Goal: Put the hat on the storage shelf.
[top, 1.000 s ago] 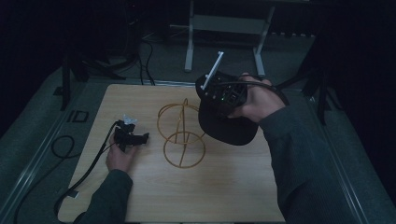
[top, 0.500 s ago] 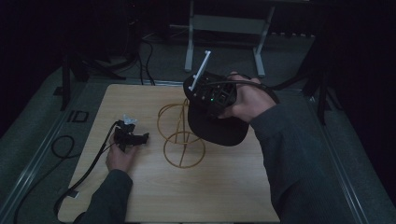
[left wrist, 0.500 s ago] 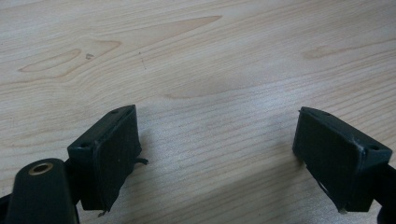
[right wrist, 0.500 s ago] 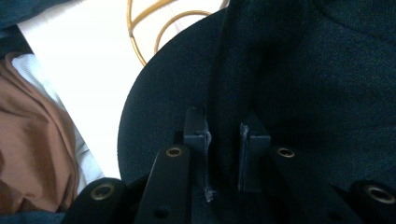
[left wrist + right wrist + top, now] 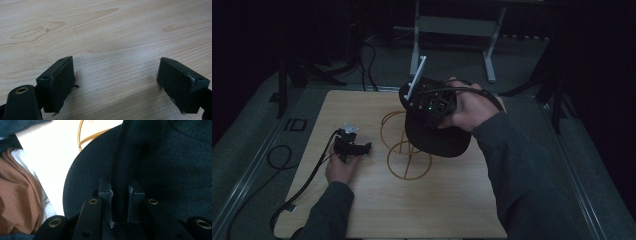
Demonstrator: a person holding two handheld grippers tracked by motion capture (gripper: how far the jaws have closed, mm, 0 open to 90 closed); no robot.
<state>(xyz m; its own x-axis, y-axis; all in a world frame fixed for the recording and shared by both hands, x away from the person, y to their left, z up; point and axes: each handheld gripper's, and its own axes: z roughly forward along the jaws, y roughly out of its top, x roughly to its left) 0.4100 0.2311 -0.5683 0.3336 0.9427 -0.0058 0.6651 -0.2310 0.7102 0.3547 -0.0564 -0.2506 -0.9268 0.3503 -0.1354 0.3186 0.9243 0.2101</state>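
A black cap (image 5: 439,142) hangs over the gold wire stand (image 5: 404,157) in the middle of the wooden table (image 5: 452,200). My right gripper (image 5: 426,120) is shut on a fold of it, with a person's hand around the gripper body. In the right gripper view the two pads (image 5: 105,191) pinch the dark cap fabric (image 5: 170,165), and a loop of the gold wire stand (image 5: 82,135) shows beyond the brim. My left gripper (image 5: 362,147) rests on the table left of the stand. Its jaws (image 5: 115,80) stand wide apart over bare wood, with nothing between them.
A black cable (image 5: 307,175) trails from the left gripper off the table's left edge. A grey metal frame (image 5: 452,30) stands on the floor behind the table. Brown and white clothing (image 5: 20,195) appears at the left of the right gripper view.
The right hand has carried the cap leftward, so it now hangs over the top of the wire stand. The left hand has stayed still.
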